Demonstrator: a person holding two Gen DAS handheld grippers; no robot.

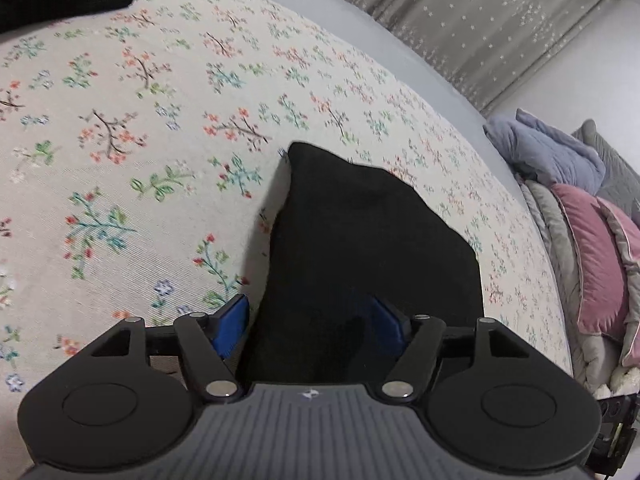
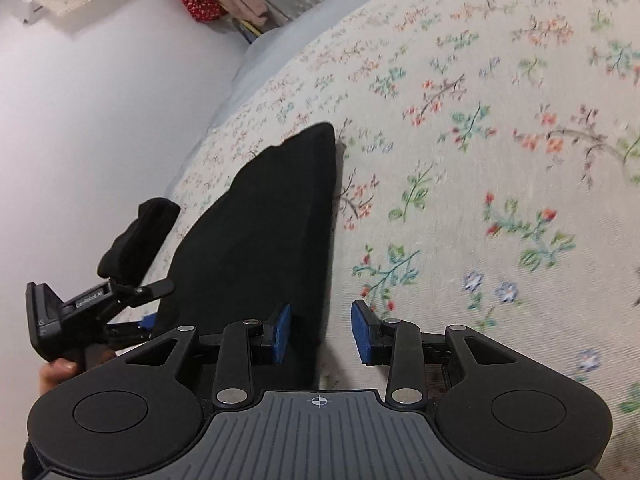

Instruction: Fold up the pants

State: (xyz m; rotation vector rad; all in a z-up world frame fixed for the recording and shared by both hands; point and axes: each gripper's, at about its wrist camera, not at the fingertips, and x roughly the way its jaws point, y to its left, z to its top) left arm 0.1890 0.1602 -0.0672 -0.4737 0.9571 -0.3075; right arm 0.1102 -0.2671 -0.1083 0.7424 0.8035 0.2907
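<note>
One pair of black pants [image 1: 360,248], folded narrow, lies on the floral bedspread [image 1: 140,128] | step: release after a fold | left gripper [image 1: 308,328] wide, straddling cloth | right gripper [image 2: 320,330] partly open, empty, at the right edge | next: regrip near end, fold toward far end.

- The folded pants [image 1: 360,248] lie on the bed [image 1: 120,160], reaching away from both cameras.
- The left hand-held gripper [image 1: 310,326] straddles the pants' near end, jaws apart on either side.
- The right hand-held gripper [image 2: 320,334] sits at the pants' right edge, jaws apart.
- Pillows [image 1: 580,240] are piled at the bed's right end in the left wrist view.
- A wall [image 2: 100,120] runs beyond the bed's far side.
</note>
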